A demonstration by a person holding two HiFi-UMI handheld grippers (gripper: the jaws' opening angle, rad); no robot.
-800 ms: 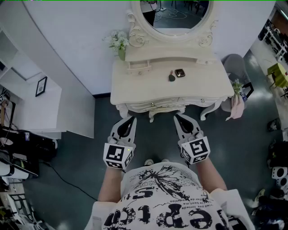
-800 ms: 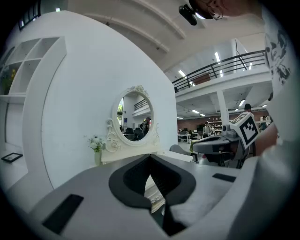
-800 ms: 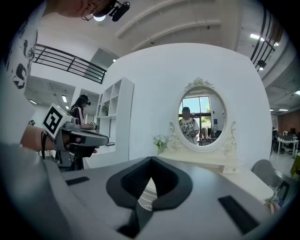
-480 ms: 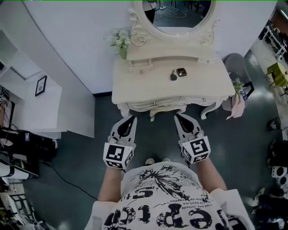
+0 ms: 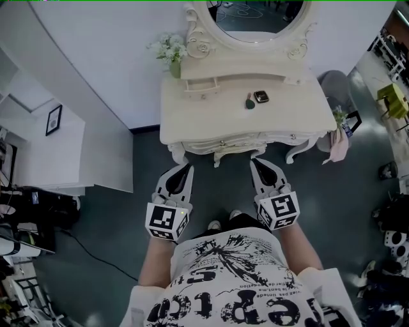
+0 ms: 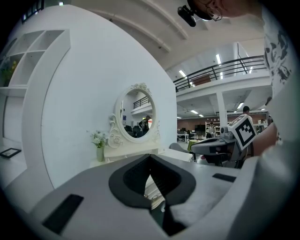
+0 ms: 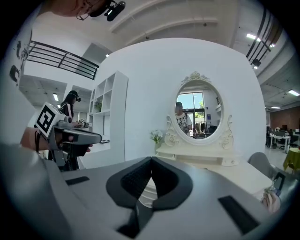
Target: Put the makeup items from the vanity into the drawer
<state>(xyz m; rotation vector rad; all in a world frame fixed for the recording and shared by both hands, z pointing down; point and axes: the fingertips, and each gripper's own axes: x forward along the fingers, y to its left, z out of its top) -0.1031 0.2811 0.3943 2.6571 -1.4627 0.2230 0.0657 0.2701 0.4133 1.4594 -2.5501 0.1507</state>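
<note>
Vanity (image 5: 204, 112) — smooth painted wood; mirror (image 5: 259, 22) — glossy glass.

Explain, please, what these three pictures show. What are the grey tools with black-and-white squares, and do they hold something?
There is no robot: a person holds a tool in each hand, the left gripper and the right gripper. The patterned cubes belong to them. The head view comes from a camera on the person's head, looking down. The two gripper views come from cameras riding on each tool, looking along its jaws. Both pairs of jaws are shut and hold nothing. Ahead stands a cream vanity with a mirror and flowers. On its top lie two makeup items: a square case and a dark item beside it.
</note>
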